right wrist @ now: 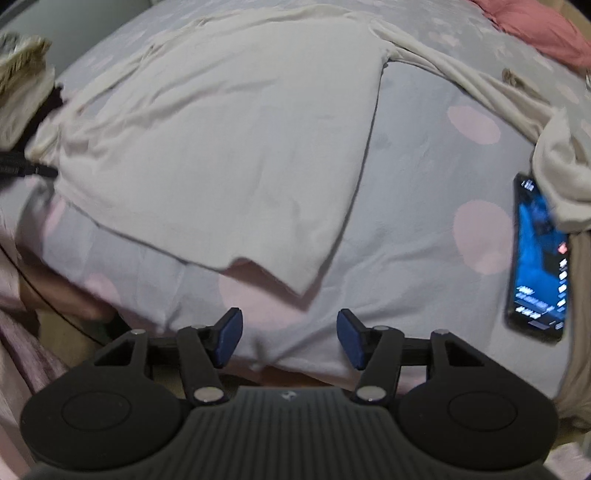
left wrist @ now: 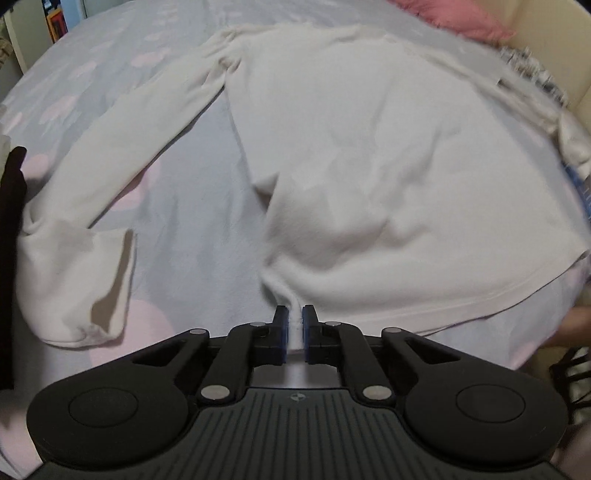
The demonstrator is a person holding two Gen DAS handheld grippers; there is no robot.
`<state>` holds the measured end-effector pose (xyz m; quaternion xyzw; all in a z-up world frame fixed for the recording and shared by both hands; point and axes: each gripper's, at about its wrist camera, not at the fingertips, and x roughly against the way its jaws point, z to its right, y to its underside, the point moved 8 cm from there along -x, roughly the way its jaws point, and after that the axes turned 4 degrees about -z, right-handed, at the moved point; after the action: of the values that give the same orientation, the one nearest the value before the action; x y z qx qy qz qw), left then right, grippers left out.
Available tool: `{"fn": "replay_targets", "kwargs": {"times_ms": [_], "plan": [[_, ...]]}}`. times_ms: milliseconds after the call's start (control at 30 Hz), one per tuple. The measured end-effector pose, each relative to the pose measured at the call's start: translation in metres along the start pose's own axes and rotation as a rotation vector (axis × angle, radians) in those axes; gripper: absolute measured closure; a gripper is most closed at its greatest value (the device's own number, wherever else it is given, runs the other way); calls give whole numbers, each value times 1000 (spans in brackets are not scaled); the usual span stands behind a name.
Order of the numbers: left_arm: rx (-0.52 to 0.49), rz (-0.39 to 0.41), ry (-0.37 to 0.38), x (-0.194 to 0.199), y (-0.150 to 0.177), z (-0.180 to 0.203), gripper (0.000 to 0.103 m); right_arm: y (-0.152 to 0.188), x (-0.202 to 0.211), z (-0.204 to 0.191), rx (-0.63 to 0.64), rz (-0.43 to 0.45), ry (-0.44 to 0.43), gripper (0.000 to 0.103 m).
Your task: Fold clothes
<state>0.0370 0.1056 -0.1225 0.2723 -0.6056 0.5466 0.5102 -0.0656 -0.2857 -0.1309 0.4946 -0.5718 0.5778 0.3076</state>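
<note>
A cream long-sleeved top point(left wrist: 369, 166) lies spread on the bed, its left sleeve point(left wrist: 85, 206) stretched out toward the near left. My left gripper point(left wrist: 294, 325) is shut on the top's near hem corner, which bunches up between the blue pads. In the right wrist view the same top point(right wrist: 229, 147) lies flat with its other hem corner point(right wrist: 299, 288) just beyond my right gripper point(right wrist: 290, 332). That gripper is open, its fingers wide apart over the sheet with nothing between them. The right sleeve point(right wrist: 480, 85) runs off to the far right.
The bed has a grey sheet with pink spots point(right wrist: 424, 221). A phone with a lit screen point(right wrist: 539, 258) lies at the right, partly under the sleeve's cuff. A pink cushion point(right wrist: 535, 26) sits at the far right. A dark garment point(left wrist: 11, 258) hangs at the left edge.
</note>
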Motion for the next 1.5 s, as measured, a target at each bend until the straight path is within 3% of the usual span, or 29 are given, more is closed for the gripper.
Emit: {"fn": "replay_targets", "kwargs": {"times_ms": [67,133,200,467,700,933,1000,1167,1333,1500], "plan": [[41,41,28,15,-2,-2,98,-1,-5,3,-44,5,-3,46],[77,77,43,28,-3,-6,98,-3,-10,5,-67,7,7,59],[85,96,38,37,-3,-9,98,-4,-12,8,-86,11,4,65],[85,87,7,34,-1,-9,98,-11,-6,11,-137,62,-28,71],[111,102,5,38,-2,-10,98,-14,-10,18,-166,62,-27,100],[151,152,82,71,-8,1,98,-30,42,15,-28,116,77,101],[155,126,87,77,-5,6,99,-36,55,19,36,105,129,101],[136,54,76,90,11,14,99,-34,86,14,340,36,311,101],[109,-19,46,84,27,18,99,-22,90,9,478,-51,359,101],[76,-90,41,78,48,29,99,0,89,7,526,-128,361,101]]}}
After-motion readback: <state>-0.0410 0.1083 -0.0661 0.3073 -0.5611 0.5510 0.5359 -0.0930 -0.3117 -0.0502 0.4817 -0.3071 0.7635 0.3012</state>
